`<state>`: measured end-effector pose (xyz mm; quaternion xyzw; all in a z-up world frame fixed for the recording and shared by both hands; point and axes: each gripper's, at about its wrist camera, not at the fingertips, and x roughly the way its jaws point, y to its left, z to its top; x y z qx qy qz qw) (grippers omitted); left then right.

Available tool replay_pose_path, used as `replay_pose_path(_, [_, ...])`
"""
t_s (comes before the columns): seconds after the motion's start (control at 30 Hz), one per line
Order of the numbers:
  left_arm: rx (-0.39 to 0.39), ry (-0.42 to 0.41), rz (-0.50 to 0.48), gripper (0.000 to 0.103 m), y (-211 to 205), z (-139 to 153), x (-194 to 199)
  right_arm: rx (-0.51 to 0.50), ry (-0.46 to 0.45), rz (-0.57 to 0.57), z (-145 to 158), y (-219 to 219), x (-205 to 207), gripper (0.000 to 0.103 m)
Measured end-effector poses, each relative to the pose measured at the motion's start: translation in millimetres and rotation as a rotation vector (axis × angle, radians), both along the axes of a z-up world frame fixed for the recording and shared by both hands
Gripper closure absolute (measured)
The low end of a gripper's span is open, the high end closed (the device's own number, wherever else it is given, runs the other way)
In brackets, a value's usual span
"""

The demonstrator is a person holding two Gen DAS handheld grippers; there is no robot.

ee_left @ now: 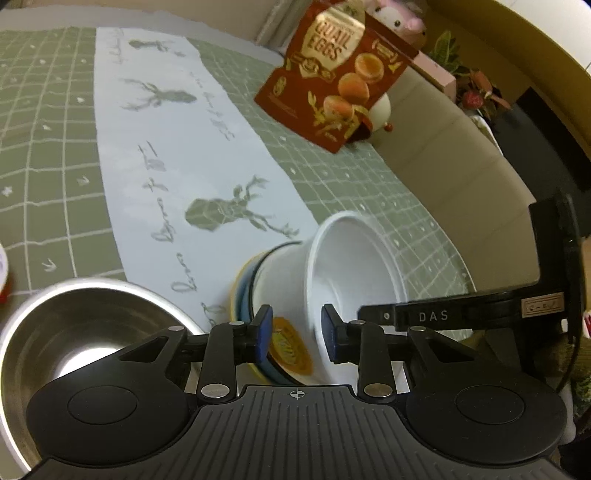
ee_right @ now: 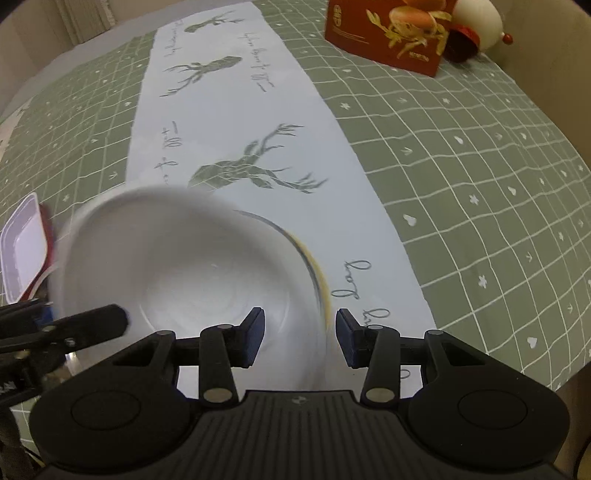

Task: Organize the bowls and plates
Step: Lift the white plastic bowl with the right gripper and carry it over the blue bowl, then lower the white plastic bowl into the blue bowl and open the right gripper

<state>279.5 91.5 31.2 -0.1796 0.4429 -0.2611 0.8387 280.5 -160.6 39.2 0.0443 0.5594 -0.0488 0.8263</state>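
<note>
A white bowl (ee_right: 184,266) sits tilted in a stack of bowls with yellow and blue rims (ee_left: 245,291); from the left wrist view this white bowl (ee_left: 354,273) opens toward the right. My right gripper (ee_right: 300,338) is shut on the bowl's near wall, one finger inside and one outside. The same gripper (ee_left: 373,315) reaches in from the right in the left wrist view. My left gripper (ee_left: 296,332) straddles the stack's rim and the bowl's other side with a gap showing, open. A steel bowl (ee_left: 74,332) stands to its left.
A red quail-egg box (ee_left: 332,77) stands at the far end of the green checked tablecloth (ee_right: 461,155), with a white round ornament (ee_right: 480,22) behind it. A white and red tray (ee_right: 24,251) lies at the left. A beige sofa (ee_left: 443,155) borders the table.
</note>
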Motion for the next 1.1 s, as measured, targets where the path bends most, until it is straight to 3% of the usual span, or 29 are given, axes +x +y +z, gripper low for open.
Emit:
replay_pose_path(0.17, [-0.014,-0.055,0.055,0.072,7,8,-3,0.012,-0.019,-0.035,1,-13,2,0.061])
replay_pose_path(0.3, [0.105,-0.115,0.121,0.072,1,12,-4,0.026,-0.063,-0.025,8,-18,-8,0.061])
replay_pose_path(0.37, [0.144,-0.124,0.141,0.072,-3,11,-2,0.048,-0.118,-0.001,18,-19,-22,0.060])
replay_pose_path(0.53, [0.111,-0.168,0.143,0.072,-5,18,-18,0.152,-0.276,0.043,45,-28,-59,0.047])
replay_pose_path(0.63, [0.032,-0.249,0.153,0.076,0,29,-49,0.170,-0.386,0.069,61,-35,-77,0.034])
replay_pose_path(0.73, [-0.127,-0.331,0.132,0.082,7,43,-72,0.139,-0.475,0.148,73,-35,-78,0.033])
replay_pose_path(0.8, [-0.177,-0.357,0.129,0.082,6,55,-77,0.133,-0.541,0.222,78,-33,-75,0.032])
replay_pose_path(0.9, [-0.121,-0.358,0.168,0.084,-6,73,-72,0.179,-0.613,0.287,75,-32,-64,0.027])
replay_pose_path(1.1, [0.149,-0.233,0.244,0.085,-36,84,-47,0.226,-0.633,0.347,40,-37,-30,0.027])
